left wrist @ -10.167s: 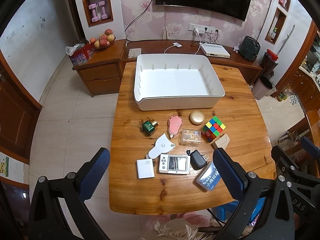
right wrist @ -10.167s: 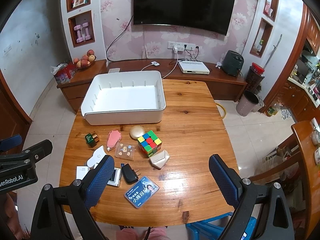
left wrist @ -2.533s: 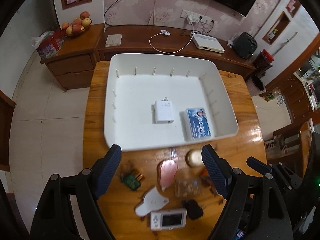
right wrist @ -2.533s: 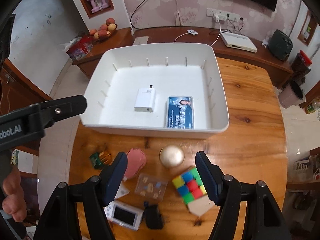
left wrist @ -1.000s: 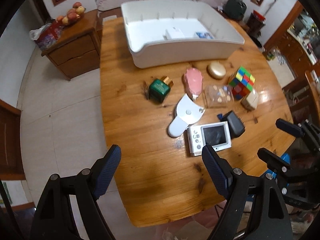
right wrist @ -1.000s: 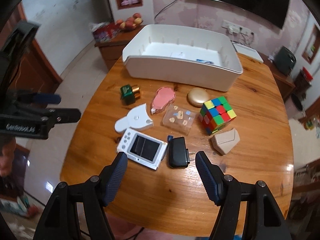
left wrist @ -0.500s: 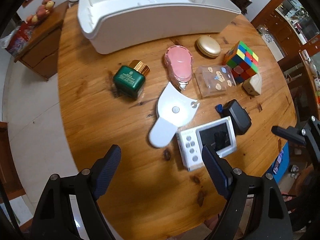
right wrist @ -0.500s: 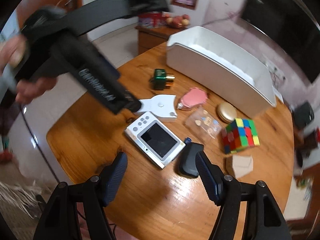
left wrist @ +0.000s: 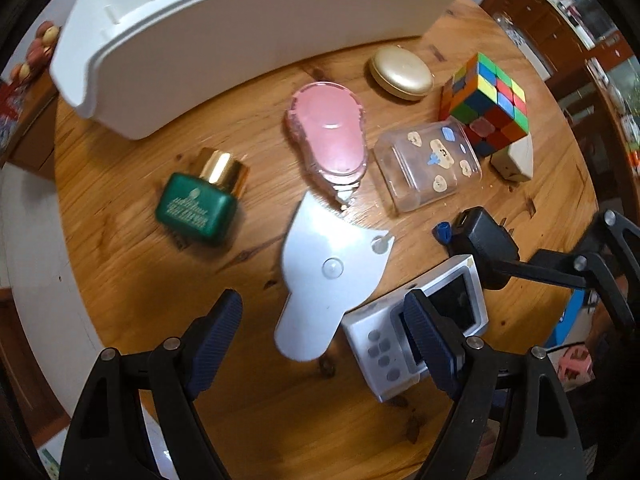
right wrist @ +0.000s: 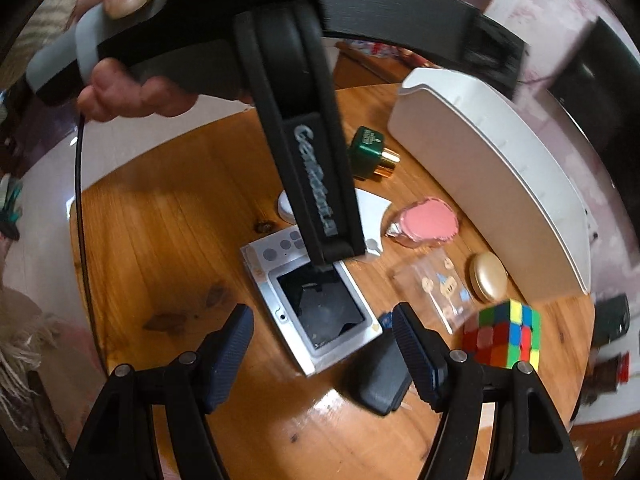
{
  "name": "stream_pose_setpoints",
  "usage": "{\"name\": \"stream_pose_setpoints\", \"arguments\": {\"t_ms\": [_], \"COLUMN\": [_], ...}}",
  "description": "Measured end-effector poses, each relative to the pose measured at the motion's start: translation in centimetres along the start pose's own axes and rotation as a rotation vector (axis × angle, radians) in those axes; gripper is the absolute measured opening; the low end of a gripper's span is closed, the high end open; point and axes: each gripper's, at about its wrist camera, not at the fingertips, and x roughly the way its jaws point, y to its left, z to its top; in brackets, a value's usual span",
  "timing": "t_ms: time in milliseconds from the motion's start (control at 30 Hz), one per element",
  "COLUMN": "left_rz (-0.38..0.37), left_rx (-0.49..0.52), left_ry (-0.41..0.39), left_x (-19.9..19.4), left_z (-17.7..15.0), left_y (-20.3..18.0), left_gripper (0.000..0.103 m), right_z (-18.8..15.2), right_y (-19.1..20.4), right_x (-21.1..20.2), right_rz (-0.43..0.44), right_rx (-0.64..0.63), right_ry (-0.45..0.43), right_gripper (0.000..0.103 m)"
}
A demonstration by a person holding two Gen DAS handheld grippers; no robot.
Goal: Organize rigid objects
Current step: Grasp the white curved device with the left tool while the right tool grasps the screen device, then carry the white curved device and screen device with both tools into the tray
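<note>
My left gripper (left wrist: 320,320) is open, its fingers on either side of the white flat tape measure (left wrist: 324,276). My right gripper (right wrist: 322,332) is open, its fingers straddling the white handheld device with a dark screen (right wrist: 308,296), which also shows in the left wrist view (left wrist: 416,336). The white bin (left wrist: 200,52) stands at the far side of the wooden table (left wrist: 132,264). Loose on the table lie a green perfume bottle (left wrist: 198,204), a pink case (left wrist: 330,136), a gold compact (left wrist: 401,73), a clear box (left wrist: 428,170), a colour cube (left wrist: 486,98) and a black charger (left wrist: 482,240).
A beige wedge (left wrist: 516,158) lies beside the cube. The left gripper's black body (right wrist: 304,148) and the hand holding it (right wrist: 132,92) cross above the table in the right wrist view, hiding part of the tape measure. The table's near edge is just under both grippers.
Both grippers have come down closer to the table. The left now brackets the tape measure, the right brackets the handheld device. The left gripper's body now fills more of the right wrist view.
</note>
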Motion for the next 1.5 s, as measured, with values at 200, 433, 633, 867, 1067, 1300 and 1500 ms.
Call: {"name": "stream_pose_setpoints", "arguments": {"t_ms": [200,433,633,867,1067,1300,1500], "left_rz": [-0.018,-0.023,-0.020,-0.001,0.051,0.061,0.030], "left_rx": [0.012,0.006,0.018,0.052,0.113,0.162,0.110], "left_ry": [0.005,0.022,0.031,0.040,0.036,0.023,0.011], "left_x": [0.3,0.7,1.0,1.5,2.1,2.0,1.9], "left_z": [0.4,0.6,1.2,2.5,2.8,2.6,1.7], "left_y": [0.0,0.7,1.0,0.3,-1.5,-2.9,-3.4], "left_gripper": [0.085,0.085,0.085,0.085,0.084,0.060,0.059], "right_z": [0.5,1.1,2.0,2.0,2.5,3.0,3.0], "right_y": [-0.3,-1.4,-2.6,-3.1,-3.6,-3.2,-2.0], "right_x": [1.7,4.4,5.6,5.8,6.3,6.1,5.3], "right_rz": [0.055,0.110,0.185,0.241,0.236,0.218,0.210], "right_rx": [-0.073,-0.126,-0.142,-0.153,-0.133,-0.087,-0.048], "right_ry": [0.000,0.031,0.028,0.043,0.047,0.044,0.057], "right_gripper": [0.072,0.072,0.072,0.058,0.058,0.058,0.057]}}
